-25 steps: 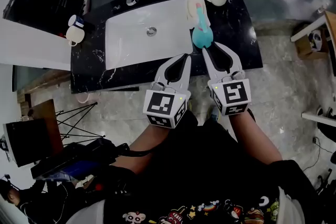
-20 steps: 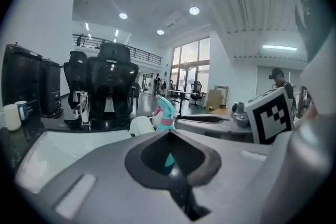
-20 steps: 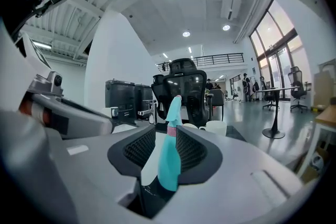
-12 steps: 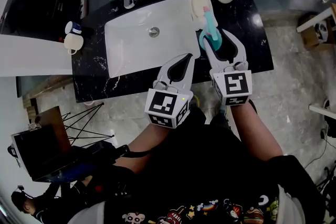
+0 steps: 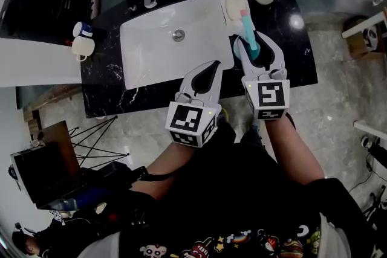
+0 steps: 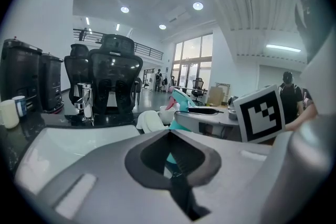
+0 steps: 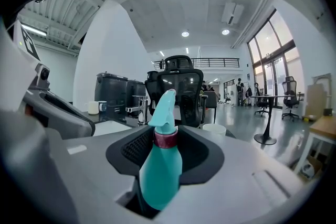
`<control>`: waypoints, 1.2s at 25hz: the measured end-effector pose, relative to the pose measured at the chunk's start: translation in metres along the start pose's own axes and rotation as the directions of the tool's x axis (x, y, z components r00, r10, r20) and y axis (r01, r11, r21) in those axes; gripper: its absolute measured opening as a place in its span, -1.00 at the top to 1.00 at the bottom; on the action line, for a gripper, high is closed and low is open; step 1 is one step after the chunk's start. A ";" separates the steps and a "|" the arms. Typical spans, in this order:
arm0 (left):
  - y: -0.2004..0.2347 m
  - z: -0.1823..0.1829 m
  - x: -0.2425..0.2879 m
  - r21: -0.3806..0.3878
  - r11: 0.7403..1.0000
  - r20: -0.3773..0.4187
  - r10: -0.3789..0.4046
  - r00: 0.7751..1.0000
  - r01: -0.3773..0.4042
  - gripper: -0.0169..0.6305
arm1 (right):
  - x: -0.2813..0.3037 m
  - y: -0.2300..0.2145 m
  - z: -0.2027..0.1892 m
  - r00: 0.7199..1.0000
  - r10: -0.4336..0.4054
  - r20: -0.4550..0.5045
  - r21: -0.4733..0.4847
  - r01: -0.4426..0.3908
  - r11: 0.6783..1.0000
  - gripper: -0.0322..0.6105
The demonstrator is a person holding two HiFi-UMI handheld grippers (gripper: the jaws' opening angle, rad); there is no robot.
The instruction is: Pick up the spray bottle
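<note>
Head view: the black marble worktop (image 5: pixel 293 48) fills the upper middle of the frame, with its white sink (image 5: pixel 157 51) left of centre. A strip of bare dark surface runs from the sink to the worktop's right edge. Over that strip the right claw (image 5: pixel 255 44) grips the spray bottle (image 5: pixel 248 28). The left claw (image 5: pixel 210 67) sits at the front edge.

Left gripper view: the jaws meet at the tips and hold nothing.

Right gripper view: the jaws press both sides of the upright bottle (image 7: pixel 160 170), which has a teal body, dark red collar and teal trigger head.
</note>
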State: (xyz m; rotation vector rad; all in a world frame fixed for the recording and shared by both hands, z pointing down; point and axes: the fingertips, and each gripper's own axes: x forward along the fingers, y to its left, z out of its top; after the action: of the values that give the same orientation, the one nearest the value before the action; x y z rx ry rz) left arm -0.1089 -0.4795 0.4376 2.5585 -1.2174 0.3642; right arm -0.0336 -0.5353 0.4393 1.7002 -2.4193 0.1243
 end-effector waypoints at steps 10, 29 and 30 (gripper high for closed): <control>-0.006 0.012 -0.003 -0.002 1.000 0.043 0.007 0.999 -0.007 0.95 | -0.024 -0.003 0.019 1.000 0.007 0.030 -0.012 -0.007 1.000 0.41; -0.078 0.050 -0.012 0.036 0.999 0.163 0.001 0.987 -0.007 0.95 | -0.154 -0.029 0.064 0.994 -0.002 0.105 0.020 0.000 1.000 0.41; -0.082 0.051 -0.012 0.039 0.999 0.165 0.000 0.986 -0.007 0.95 | -0.159 -0.032 0.064 0.994 -0.007 0.106 0.021 0.005 1.000 0.41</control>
State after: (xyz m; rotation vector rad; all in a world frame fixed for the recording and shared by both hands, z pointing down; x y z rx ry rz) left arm -0.0468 -0.4395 0.3744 2.6654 -1.2831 0.1806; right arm 0.0422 -0.4100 0.3443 1.7655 -2.4964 0.0606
